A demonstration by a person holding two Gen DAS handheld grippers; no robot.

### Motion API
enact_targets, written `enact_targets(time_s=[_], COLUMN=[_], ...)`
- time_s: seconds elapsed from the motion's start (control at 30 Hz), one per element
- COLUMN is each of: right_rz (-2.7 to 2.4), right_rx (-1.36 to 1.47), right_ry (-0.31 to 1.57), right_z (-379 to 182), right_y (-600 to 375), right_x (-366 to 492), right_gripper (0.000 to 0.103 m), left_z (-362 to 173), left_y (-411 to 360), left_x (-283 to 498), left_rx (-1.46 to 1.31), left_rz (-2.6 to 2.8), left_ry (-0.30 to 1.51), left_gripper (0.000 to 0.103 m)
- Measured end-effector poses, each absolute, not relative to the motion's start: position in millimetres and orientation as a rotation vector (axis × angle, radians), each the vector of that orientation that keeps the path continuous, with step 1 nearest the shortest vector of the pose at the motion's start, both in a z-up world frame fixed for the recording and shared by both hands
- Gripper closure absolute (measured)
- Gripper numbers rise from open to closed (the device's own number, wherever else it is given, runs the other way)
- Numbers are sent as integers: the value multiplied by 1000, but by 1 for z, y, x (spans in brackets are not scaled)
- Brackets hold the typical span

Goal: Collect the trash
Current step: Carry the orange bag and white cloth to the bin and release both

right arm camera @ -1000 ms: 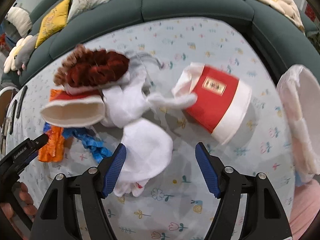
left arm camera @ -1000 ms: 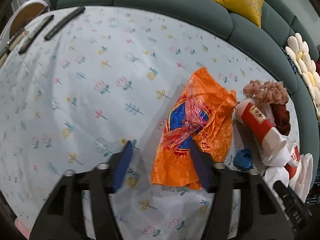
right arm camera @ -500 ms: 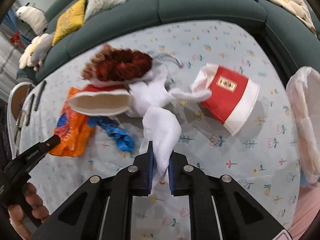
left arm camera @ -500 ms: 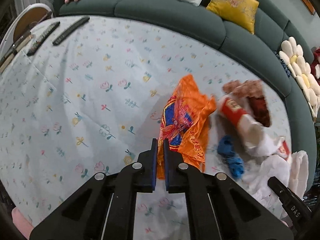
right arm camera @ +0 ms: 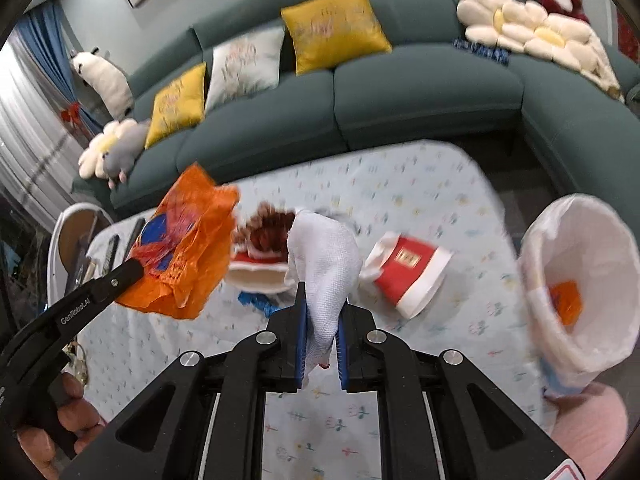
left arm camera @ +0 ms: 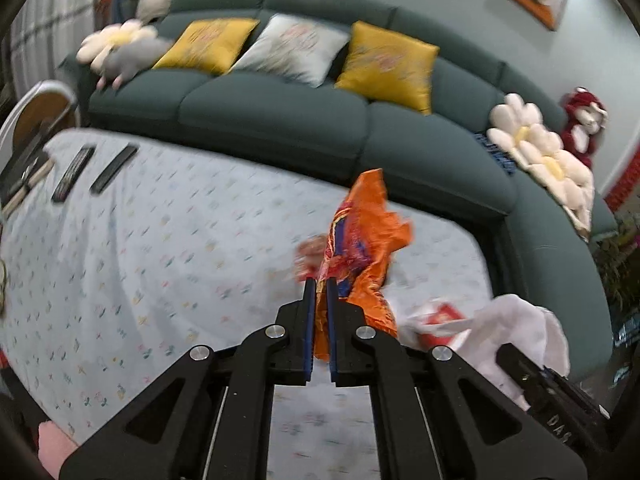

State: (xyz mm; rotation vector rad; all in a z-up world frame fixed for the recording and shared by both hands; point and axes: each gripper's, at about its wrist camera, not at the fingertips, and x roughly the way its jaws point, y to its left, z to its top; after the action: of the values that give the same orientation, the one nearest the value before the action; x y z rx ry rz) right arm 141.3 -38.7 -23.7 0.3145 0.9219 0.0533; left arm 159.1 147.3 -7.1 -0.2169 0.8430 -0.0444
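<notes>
My left gripper (left arm camera: 320, 284) is shut on an orange plastic wrapper (left arm camera: 360, 240) and holds it up above the table; the wrapper also shows in the right wrist view (right arm camera: 184, 256). My right gripper (right arm camera: 322, 300) is shut on a white crumpled tissue (right arm camera: 324, 256), lifted off the table. On the flowered tablecloth (right arm camera: 420, 184) lie a red and white paper cup (right arm camera: 408, 272), a second red and white cup (right arm camera: 260, 272) on its side, a blue scrap (right arm camera: 256, 302) and a brown-red fluffy thing (right arm camera: 268, 228). A white-lined trash bin (right arm camera: 580, 280) stands at the right with orange trash inside.
A dark green sofa (left arm camera: 280, 112) with yellow and white cushions curves around the far side and right of the table. Two remote controls (left arm camera: 92, 172) lie at the table's far left. A round chair (left arm camera: 36, 112) stands to the left.
Both grippers have lifted their loads off the table and tilted up. The orange wrapper and the white tissue now hang in the air. The trash bin shows more fully at the right.
</notes>
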Motion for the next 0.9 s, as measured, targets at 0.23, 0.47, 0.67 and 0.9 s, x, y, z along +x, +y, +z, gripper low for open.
enact_targets(time_s=[0.23, 0.47, 0.67, 0.9], right_rz=[16, -71, -155, -244], right_rx=[321, 356, 402, 456], right_ry=[803, 721, 682, 668], right_z=[18, 40, 44, 35], right_y=[-89, -155, -212, -269], right_x=[109, 82, 62, 44], right_gripper=[92, 92, 92, 92], left_z=[37, 54, 52, 42], left_y=[66, -13, -70, -131], left_x=[140, 123, 115, 108], left_rx=[-139, -57, 0, 61], left_rz=[-172, -286, -361, -439], left_ry=[770, 740, 745, 766], left_gripper=[98, 98, 98, 98])
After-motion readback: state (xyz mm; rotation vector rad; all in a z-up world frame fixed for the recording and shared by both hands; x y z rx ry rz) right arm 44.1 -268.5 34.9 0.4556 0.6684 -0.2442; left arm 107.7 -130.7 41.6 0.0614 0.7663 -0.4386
